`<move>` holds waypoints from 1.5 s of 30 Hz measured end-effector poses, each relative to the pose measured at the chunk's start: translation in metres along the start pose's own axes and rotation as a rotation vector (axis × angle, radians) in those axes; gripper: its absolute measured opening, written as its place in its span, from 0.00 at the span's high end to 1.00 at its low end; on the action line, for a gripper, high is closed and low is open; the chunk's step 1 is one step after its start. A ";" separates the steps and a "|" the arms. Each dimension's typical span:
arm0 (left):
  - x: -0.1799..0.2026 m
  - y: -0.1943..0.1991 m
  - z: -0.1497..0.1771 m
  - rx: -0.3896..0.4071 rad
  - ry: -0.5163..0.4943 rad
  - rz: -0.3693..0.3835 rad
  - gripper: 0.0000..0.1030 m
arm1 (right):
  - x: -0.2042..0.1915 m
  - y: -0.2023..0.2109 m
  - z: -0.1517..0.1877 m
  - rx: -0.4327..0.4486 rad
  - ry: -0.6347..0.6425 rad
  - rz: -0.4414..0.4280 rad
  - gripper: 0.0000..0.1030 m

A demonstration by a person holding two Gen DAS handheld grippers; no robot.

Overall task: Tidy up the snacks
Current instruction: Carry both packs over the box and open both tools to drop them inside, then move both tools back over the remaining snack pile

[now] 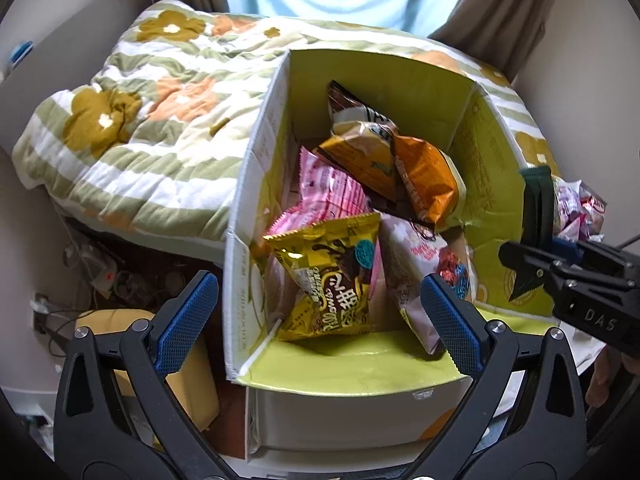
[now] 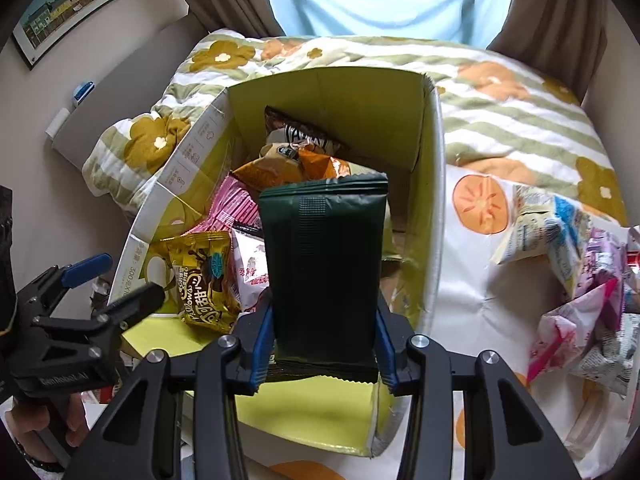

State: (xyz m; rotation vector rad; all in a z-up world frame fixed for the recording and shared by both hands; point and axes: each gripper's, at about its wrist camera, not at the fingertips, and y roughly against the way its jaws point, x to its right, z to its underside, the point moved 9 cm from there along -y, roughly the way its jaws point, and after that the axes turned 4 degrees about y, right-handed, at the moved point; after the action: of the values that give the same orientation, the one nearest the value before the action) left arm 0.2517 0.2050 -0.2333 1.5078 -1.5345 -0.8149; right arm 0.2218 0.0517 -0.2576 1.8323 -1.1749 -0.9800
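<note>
Left wrist view: your left gripper (image 1: 320, 320) hangs open and empty above the box (image 1: 256, 184), which already holds several snack packets (image 1: 332, 272). Right wrist view: your right gripper (image 2: 324, 344) clamps a dark green packet (image 2: 324, 264) over the box; loose snacks (image 2: 576, 272) on the bed remain.

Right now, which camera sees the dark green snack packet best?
The right wrist view. The dark green packet fills the middle, face-on, clamped in the right gripper. The left wrist view catches only its thin edge at the far right, beside the box.
</note>
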 end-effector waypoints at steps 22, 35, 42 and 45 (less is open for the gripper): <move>0.003 0.009 0.000 0.025 0.032 0.022 0.02 | -0.007 0.020 0.006 0.110 0.030 -0.051 0.03; 0.087 0.032 -0.003 0.074 -0.148 0.159 0.02 | 0.054 0.097 0.041 0.234 -0.103 0.186 0.03; 0.172 0.038 0.008 0.069 -0.277 0.251 0.02 | 0.118 0.139 0.072 0.274 -0.229 0.326 0.03; 0.214 0.035 0.015 0.055 -0.324 0.293 0.02 | 0.147 0.161 0.088 0.306 -0.283 0.369 0.03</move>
State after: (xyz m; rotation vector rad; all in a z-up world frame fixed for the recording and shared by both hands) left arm 0.2326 -0.0064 -0.1854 1.1877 -1.9750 -0.8782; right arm 0.1272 -0.1506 -0.1858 1.6457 -1.8467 -0.8987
